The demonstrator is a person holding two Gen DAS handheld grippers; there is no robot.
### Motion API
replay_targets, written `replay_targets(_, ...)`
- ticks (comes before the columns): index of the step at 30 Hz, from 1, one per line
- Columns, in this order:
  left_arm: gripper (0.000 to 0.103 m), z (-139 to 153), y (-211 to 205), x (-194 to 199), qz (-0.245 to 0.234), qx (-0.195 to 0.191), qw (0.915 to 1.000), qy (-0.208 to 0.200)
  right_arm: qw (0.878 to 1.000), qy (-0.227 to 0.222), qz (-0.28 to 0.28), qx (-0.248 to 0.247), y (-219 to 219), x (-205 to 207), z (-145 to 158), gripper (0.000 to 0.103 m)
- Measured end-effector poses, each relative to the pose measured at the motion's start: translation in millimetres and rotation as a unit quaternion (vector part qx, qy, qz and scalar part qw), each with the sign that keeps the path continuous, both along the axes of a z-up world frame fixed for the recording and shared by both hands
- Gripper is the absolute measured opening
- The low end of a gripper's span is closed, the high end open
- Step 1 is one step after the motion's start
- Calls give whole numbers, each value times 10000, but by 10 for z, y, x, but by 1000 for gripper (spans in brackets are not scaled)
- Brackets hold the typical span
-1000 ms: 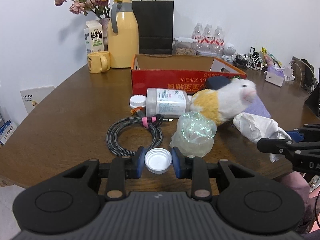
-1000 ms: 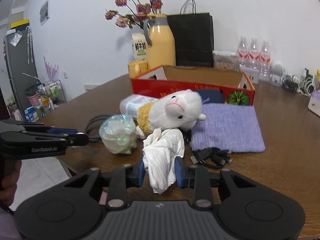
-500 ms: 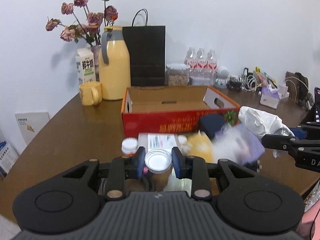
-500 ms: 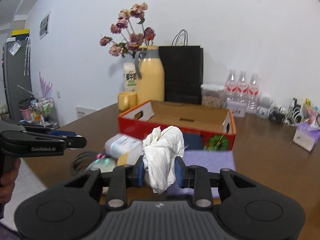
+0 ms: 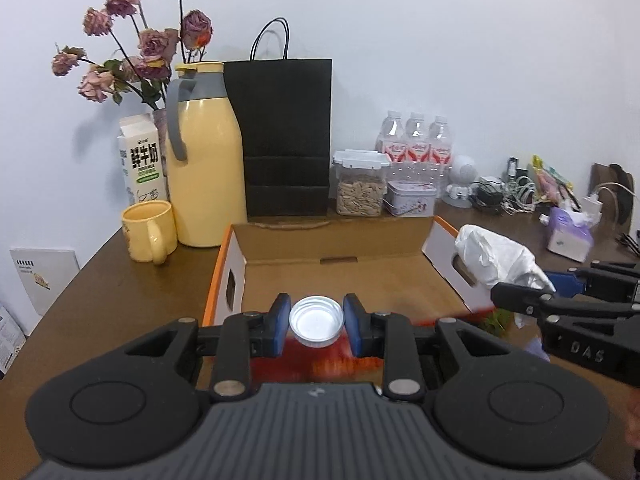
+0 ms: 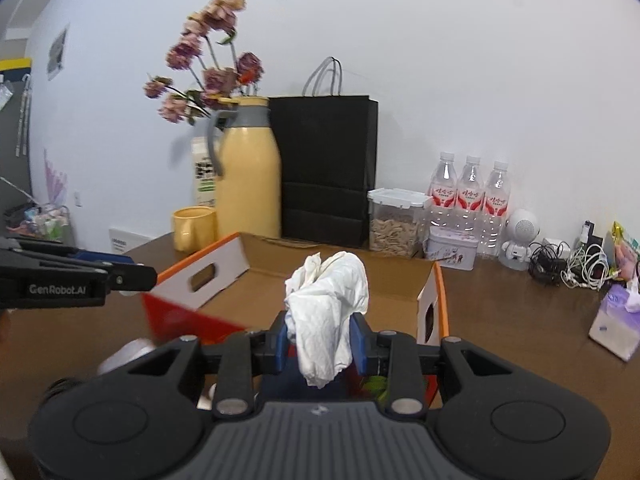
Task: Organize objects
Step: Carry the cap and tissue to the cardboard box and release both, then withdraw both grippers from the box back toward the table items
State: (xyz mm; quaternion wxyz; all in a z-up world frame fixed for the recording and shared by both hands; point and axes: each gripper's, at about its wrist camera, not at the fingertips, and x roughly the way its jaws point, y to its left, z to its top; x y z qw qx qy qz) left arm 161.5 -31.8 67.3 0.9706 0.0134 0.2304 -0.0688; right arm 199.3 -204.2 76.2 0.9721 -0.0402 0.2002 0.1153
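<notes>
My left gripper (image 5: 316, 322) is shut on a white bottle cap (image 5: 316, 321), held above the near wall of an open red cardboard box (image 5: 340, 276). My right gripper (image 6: 322, 340) is shut on a crumpled white tissue (image 6: 328, 312), over the near right part of the same box (image 6: 320, 280). In the left wrist view the right gripper (image 5: 520, 300) and its tissue (image 5: 496, 260) show at the right, beside the box's right wall. In the right wrist view the left gripper (image 6: 136, 274) reaches in from the left. The box floor looks bare.
Behind the box stand a yellow jug (image 5: 204, 160), a yellow mug (image 5: 150, 232), a milk carton (image 5: 140, 164), a black paper bag (image 5: 284, 136), a seed jar (image 5: 362, 188), a tin (image 5: 410, 198) and water bottles (image 5: 416, 148). A tissue pack (image 6: 616, 320) and cables (image 6: 576, 264) lie at the right.
Both grippers rose and moved forward from the clutter at the table's near side to the box, carrying the cap and the tissue. The plush, bottle and cable dropped out of view.
</notes>
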Motion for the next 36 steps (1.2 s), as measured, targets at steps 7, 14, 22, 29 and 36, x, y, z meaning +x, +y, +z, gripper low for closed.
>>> replay_targets(7,30,-113,-128,747,167,82,9997,180,9994,324,-133,12,-2,745,-234,31)
replay_targets(14,30,-401,-116,1165,492,3,9977,463,9974,685,-211,-42,-1,1025,-519,37)
replay_targets(22,101,-443,-108,1133,599,132,9973,407,9964,761,-371,9,-60,1023,-587,77)
replay_targets(29,103,-352,-141,1006,674,185,9976,2,9965,735,-408,31,-67,1006,-583,102)
replay_targets(36,103,-308,-129,979,673,144,9976,-47,9967,686,-437,25,-75,982,-549,103)
